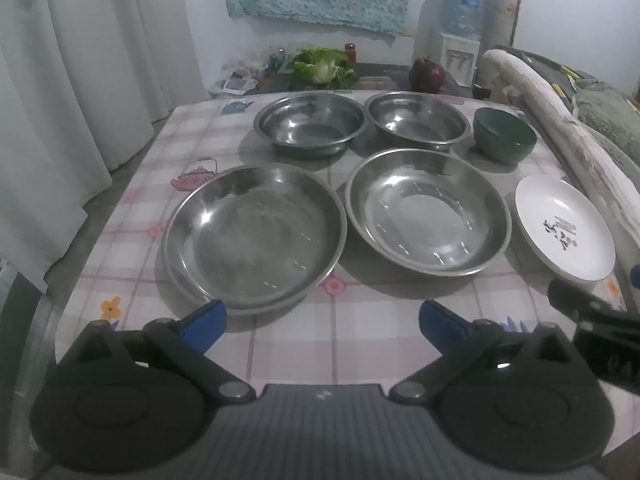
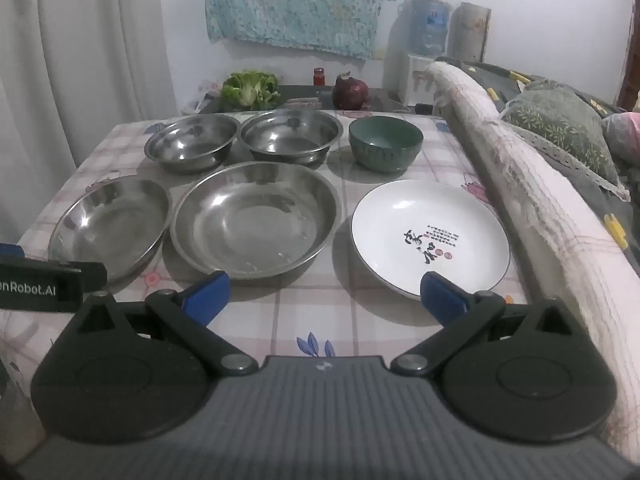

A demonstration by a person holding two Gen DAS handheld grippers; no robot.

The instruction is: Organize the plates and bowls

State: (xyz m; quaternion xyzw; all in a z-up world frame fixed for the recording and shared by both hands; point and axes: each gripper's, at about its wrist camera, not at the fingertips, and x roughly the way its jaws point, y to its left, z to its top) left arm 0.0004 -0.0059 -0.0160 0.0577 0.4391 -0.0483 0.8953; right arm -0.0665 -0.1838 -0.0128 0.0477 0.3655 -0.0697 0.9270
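I had both tools hanging above the near edge of the tabletop (image 1: 360, 344), which wore a checked cloth with flower and teapot prints. The left tool (image 1: 322, 326) stood with its blue pads spread wide and nothing between them, just short of the left steel plate (image 1: 254, 236). The right tool (image 2: 324, 298) was spread just as wide and also empty, its right pad overlapping the near rim of the white plate (image 2: 430, 236) in my view; I could not tell whether it touched.

The dishes lay in two rows. In the near row were the left steel plate, the middle steel plate (image 2: 256, 218) and the white plate with black script. Behind them stood two steel bowls, the left steel bowl (image 1: 310, 124) and the right steel bowl (image 1: 418, 120), then a green bowl (image 2: 386, 142) at the right end. None were stacked.

Beyond the far edge lay a head of lettuce (image 2: 250, 90) and a red onion (image 2: 351, 94).
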